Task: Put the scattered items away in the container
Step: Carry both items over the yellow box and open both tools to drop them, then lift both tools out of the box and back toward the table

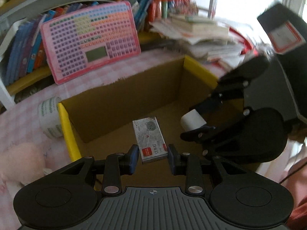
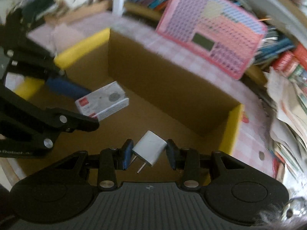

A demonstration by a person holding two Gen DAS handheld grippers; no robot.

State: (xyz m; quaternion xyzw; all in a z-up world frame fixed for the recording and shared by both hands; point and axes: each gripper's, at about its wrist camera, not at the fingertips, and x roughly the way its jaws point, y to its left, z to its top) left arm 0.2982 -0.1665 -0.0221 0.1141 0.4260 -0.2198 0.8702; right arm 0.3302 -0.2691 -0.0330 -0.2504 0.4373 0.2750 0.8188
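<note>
An open cardboard box (image 1: pixel 122 97) with yellow-taped rims stands on the pink checked table; it also shows in the right wrist view (image 2: pixel 172 88). My left gripper (image 1: pixel 153 156) is shut on a small grey staple box (image 1: pixel 149 139) and holds it over the cardboard box interior; the staple box also shows in the right wrist view (image 2: pixel 102 100). My right gripper (image 2: pixel 149 154) is shut on a white plug charger (image 2: pixel 149 147), prongs pointing back, also above the box. In the left wrist view the right gripper (image 1: pixel 199 122) and charger (image 1: pixel 192 122) are at the right.
A roll of printed tape (image 1: pixel 49 117) stands by the box's left rim. A pink keypad board (image 1: pixel 90 40) leans on a shelf of books behind. A stack of papers (image 1: pixel 201 36) lies at the back right. Something pink and soft (image 1: pixel 21 163) is at the near left.
</note>
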